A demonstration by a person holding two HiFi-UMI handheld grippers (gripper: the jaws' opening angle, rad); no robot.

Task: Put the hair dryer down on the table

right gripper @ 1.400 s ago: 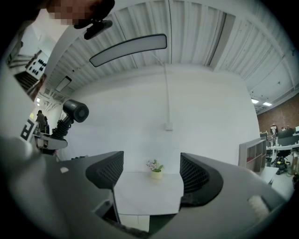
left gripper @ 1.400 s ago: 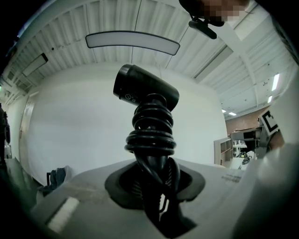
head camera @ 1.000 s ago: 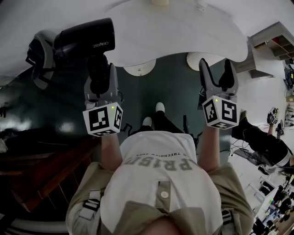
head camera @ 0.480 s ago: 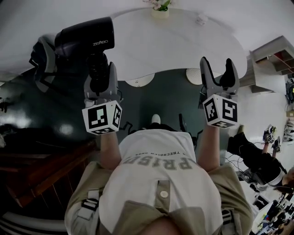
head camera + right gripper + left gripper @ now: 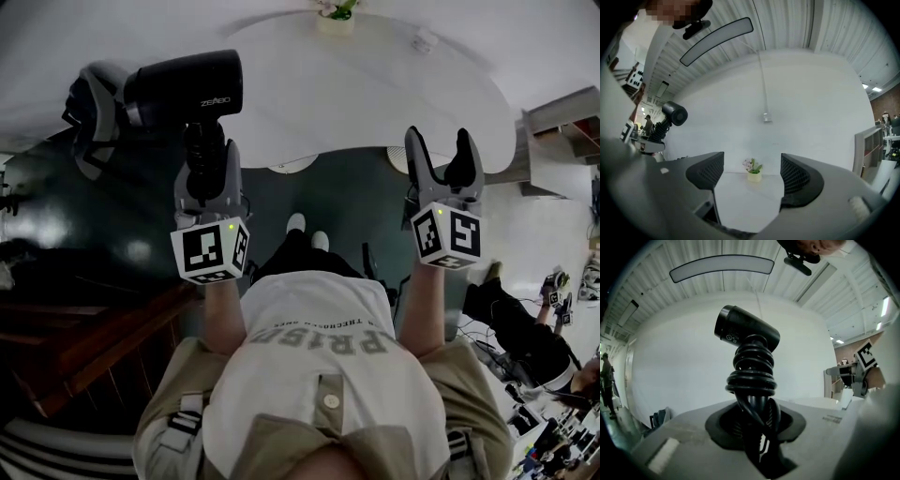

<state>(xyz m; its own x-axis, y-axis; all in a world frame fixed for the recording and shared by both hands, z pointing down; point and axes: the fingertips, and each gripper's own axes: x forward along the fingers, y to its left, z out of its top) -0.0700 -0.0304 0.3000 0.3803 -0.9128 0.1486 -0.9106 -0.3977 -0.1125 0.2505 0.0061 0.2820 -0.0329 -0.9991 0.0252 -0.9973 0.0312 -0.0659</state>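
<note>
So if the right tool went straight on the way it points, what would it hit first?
Probably the flower pot far across the table: it sits centred between the open jaws of the right tool, with bare tabletop before it. Depth is unclear, so it might skim over.

- small potted plant [image 5: 330, 15] with pinkish flowers sat way up top in the head view
- tiny pale thing [image 5: 424, 39] off to its right, too small to tell what
- open shelf unit [image 5: 561, 111] stood over on the right
- dark glossy floor [image 5: 352, 211] underneath
- dark wooden planks [image 5: 89, 352] lower left
- somebody in dark trousers [image 5: 520, 309] at the right edge
- long curved ceiling light [image 5: 722, 266] overhead
</note>
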